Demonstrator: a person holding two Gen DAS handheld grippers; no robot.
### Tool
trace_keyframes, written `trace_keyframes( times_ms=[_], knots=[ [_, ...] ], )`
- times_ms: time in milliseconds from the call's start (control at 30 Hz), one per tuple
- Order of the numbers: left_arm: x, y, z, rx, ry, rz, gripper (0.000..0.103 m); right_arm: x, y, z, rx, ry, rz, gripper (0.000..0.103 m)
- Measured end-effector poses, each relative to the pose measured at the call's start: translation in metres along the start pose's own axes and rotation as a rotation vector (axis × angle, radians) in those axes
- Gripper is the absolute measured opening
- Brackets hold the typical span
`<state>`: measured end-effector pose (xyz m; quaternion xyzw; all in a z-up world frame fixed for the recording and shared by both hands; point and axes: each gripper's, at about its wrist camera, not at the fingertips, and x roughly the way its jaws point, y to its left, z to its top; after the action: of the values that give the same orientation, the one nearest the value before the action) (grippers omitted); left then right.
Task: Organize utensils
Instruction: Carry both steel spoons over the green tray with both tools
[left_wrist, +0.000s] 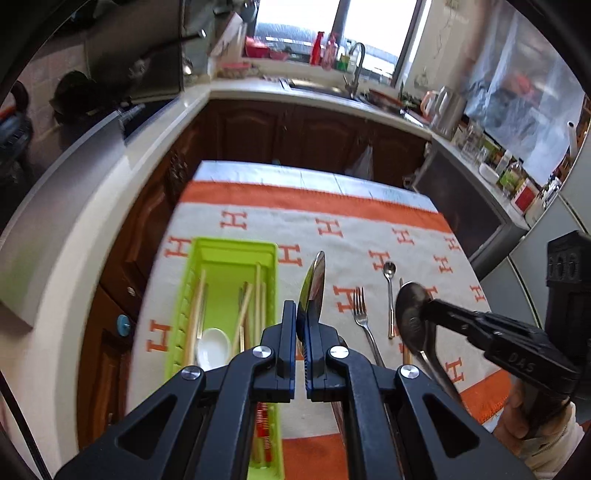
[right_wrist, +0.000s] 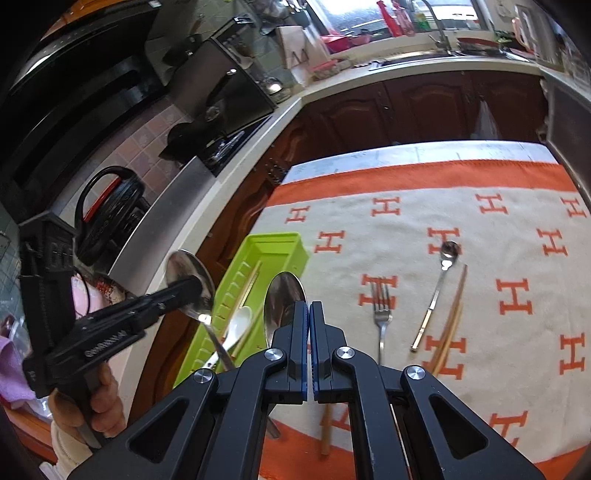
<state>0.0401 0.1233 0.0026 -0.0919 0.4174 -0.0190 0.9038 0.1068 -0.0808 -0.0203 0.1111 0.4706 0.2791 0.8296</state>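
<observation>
Both tools, left tool (left_wrist: 302, 325) and right tool (right_wrist: 308, 321), grip one large spoon (left_wrist: 312, 288) each above the cloth-covered surface (left_wrist: 369, 229), green organizer tray (left_wrist: 221, 254) alongside.

Both the left gripper (left_wrist: 302, 314) and right gripper (right_wrist: 308, 314) tilt downward, fingers clamped shut, each hand-held.
</observation>
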Motion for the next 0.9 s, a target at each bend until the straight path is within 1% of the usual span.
trace_keyframes(
  times_ms=[67, 100, 167, 233, 300, 400, 500, 567, 700, 800, 833, 900],
  knots=[
    [-0.019, 0.002, 0.002, 0.003, -0.036, 0.025, 0.001, 0.003, 0.015, 0.004, -0.019, 0.008, 0.011, 0.001],
    [-0.034, 0.004, 0.004, 0.010, -0.065, 0.055, 0.001, 0.006, 0.023, 0.006, -0.030, 0.010, 0.014, 0.001],
    [-0.050, 0.006, 0.005, 0.016, -0.099, 0.092, 0.001, 0.013, 0.040, 0.008, -0.048, 0.014, 0.022, 0.001],
    [-0.064, 0.007, 0.005, 0.037, -0.134, 0.176, 0.001, 0.019, 0.054, 0.011, -0.062, 0.022, 0.027, 0.001],
    [-0.068, 0.010, 0.005, 0.045, -0.140, 0.242, 0.001, 0.032, 0.067, 0.012, -0.074, 0.035, 0.026, 0.001],
    [-0.060, 0.016, 0.004, 0.063, -0.115, 0.335, 0.001, 0.054, 0.081, 0.012, -0.083, 0.054, 0.014, 0.001],
    [-0.048, 0.022, 0.002, 0.094, -0.081, 0.385, 0.001, 0.081, 0.092, 0.012, -0.089, 0.066, -0.016, 0.001],
    [-0.036, 0.024, 0.000, 0.117, -0.050, 0.388, 0.001, 0.097, 0.097, 0.012, -0.090, 0.068, -0.034, 0.001],
    [0.003, 0.029, -0.009, 0.149, 0.045, 0.362, 0.001, 0.131, 0.097, 0.015, -0.070, 0.079, -0.072, 0.001],
    [0.023, 0.031, -0.018, 0.175, 0.092, 0.366, 0.001, 0.149, 0.095, 0.017, -0.068, 0.088, -0.092, 0.002],
    [0.029, 0.032, -0.019, 0.178, 0.103, 0.364, 0.002, 0.156, 0.095, 0.018, -0.068, 0.104, -0.088, 0.005],
    [0.036, 0.036, -0.020, 0.160, 0.120, 0.363, 0.006, 0.164, 0.091, 0.020, -0.058, 0.125, -0.081, 0.006]
  ],
)
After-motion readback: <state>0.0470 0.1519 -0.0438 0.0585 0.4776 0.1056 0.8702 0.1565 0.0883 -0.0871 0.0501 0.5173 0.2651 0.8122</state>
